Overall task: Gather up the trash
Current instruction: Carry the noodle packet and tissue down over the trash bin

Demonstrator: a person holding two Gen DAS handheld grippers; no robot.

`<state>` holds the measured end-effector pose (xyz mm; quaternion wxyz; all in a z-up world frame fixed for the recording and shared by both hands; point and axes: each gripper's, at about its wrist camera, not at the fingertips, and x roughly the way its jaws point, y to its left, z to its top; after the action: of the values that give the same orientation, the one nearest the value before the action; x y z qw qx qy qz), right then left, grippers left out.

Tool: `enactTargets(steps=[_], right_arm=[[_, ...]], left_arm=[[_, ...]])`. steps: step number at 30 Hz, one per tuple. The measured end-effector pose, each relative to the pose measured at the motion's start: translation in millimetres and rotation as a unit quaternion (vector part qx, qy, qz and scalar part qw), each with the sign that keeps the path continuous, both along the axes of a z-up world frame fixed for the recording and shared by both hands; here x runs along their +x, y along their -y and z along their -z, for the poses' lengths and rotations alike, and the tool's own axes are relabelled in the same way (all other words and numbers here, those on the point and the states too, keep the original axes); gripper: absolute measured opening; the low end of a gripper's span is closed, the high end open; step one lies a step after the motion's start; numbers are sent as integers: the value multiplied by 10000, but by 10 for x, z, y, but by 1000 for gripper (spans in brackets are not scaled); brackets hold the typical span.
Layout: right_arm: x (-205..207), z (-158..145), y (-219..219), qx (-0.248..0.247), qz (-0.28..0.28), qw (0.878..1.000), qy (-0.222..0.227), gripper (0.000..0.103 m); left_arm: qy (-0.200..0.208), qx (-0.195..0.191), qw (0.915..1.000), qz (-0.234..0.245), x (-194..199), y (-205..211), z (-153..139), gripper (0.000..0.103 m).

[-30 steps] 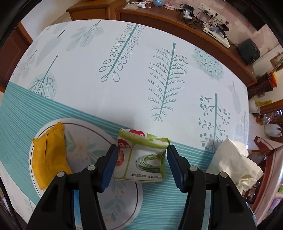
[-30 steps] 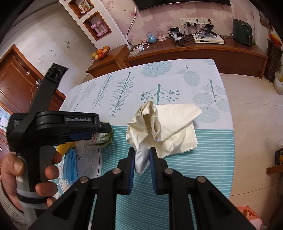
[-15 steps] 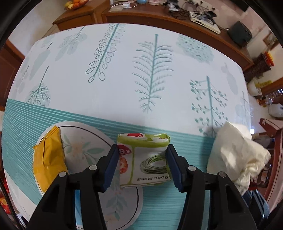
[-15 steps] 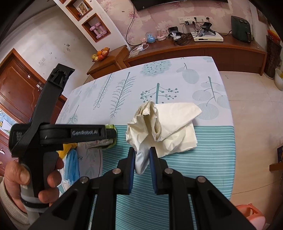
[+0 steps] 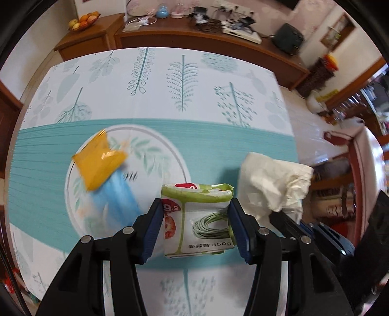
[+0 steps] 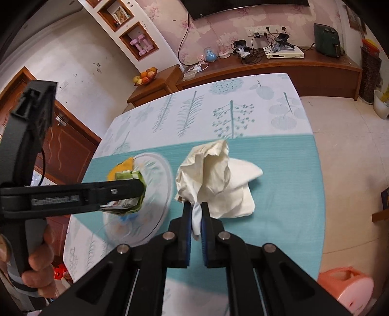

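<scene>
My left gripper point(image 5: 195, 206) is shut on a green-and-white food packet point(image 5: 201, 223), held up above the tablecloth beside the plate point(image 5: 170, 150). On that plate lie a yellow wrapper point(image 5: 97, 160) and a blue item point(image 5: 116, 194), both blurred. A crumpled white plastic bag point(image 6: 218, 175) hangs from my right gripper point(image 6: 196, 206), whose jaws are closing tight on a thin fold of it. The bag's far end still rests on the cloth. From the right wrist view the left gripper point(image 6: 138, 189) and its packet point(image 6: 128, 175) hover over the plate point(image 6: 165, 170), close to the bag point(image 5: 272, 179).
A person's hand point(image 6: 39, 262) holds the left gripper's handle. The table's right edge point(image 6: 316, 170) drops to a tiled floor with a pink stool point(image 6: 345, 289). A wooden sideboard point(image 5: 194, 36) with cables and a fruit bowl point(image 5: 82, 21) stands behind the table.
The left gripper has risen and moved right with the packet, away from the plate's centre, baring the blue item. The right gripper pulled back a little and its jaws narrowed on the bag.
</scene>
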<state>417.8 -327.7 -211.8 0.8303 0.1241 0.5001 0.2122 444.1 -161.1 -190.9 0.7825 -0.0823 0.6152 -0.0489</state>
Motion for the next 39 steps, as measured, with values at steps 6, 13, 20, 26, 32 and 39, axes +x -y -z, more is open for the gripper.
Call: enactTargets(steps=[6,13,20,26,32,39], right_arm=[[-774,-212,-255,-38,261,9996,68,6],[-1848,-512,-625,-43,999,9944,347,5],[-2837,-560,-1048,-1,1605,9865,336,5],[-3402,-389,-1292,9,1769,9841,-128,6],[-3823,-75,-1362,53,1934,9792,-615,6],[-4122,647,-1246,181,2172,9676,-1277,6]], left_arm=[[177,-193,9986,453,-639,-250,-360,53],[426,-409,9916,1147,-1455,-571,-635,53],[521,-521,9802,1839,-2207,-870,-728,53],[432,-635,9700,2306,-2814,-1014,-629,53],[101,-769,9606,2671,-3302,-979,-278,53],[193,-398,9459,3214,-3806,-756,201,53]])
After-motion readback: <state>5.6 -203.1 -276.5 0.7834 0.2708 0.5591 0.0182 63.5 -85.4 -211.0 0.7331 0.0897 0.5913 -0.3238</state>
